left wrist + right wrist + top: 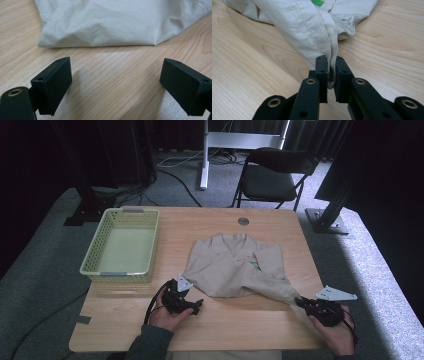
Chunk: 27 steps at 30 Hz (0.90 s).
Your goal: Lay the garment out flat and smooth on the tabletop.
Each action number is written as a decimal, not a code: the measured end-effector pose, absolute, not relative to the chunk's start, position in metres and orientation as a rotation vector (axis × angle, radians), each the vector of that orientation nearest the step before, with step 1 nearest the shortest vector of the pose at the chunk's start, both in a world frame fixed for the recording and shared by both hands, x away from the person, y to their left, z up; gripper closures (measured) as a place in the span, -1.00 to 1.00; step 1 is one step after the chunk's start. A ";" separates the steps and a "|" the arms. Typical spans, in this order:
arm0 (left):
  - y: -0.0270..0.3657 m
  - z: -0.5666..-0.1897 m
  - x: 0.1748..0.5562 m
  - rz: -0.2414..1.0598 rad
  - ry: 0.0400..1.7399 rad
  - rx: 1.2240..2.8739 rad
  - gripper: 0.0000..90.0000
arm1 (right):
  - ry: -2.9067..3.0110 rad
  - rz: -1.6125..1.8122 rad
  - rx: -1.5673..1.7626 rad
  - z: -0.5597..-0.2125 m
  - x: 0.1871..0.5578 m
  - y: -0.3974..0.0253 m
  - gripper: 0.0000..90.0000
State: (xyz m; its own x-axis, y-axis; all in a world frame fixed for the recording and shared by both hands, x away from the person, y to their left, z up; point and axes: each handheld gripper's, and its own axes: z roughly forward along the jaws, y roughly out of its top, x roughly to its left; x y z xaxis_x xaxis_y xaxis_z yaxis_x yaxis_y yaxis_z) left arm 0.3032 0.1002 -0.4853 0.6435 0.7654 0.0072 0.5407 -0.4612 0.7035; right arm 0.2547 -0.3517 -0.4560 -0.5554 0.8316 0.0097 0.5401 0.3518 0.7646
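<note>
The beige shirt (235, 265) is lying partly folded on the table (250, 320), at three o'clock from the green basket (122, 245). The right claw (331, 72) is pinching its sleeve tight; the left claw (115, 85) is waiting wide open, holding nothing. Most folding seems to be remaining.

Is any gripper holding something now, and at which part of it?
The right gripper is shut on the beige shirt, pinching the end of a sleeve that is pulled out toward it. The left gripper is open and holds nothing.
</note>
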 end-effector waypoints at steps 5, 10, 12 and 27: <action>0.100 -0.485 0.303 0.425 1.011 2.180 -0.76 | 2.236 1.048 1.210 -0.457 0.251 -0.355 0.84; 0.100 -0.485 0.303 0.425 1.011 2.180 -0.76 | 2.233 1.045 1.219 -0.458 0.246 -0.360 0.85; 0.100 -0.485 0.303 0.425 1.011 2.180 -0.76 | 2.234 1.042 1.219 -0.458 0.244 -0.361 0.85; 0.100 -0.485 0.303 0.426 1.012 2.180 -0.76 | 2.235 1.038 1.215 -0.456 0.232 -0.366 0.85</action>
State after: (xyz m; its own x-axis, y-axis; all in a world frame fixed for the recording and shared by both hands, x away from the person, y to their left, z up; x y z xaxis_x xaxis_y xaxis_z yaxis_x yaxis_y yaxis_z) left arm 0.3032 0.1002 -0.4853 0.6432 0.7656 0.0074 0.5408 -0.4611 0.7035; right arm 0.2321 -0.3655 -0.4563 -0.5474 0.8368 0.0097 0.5471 0.3492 0.7607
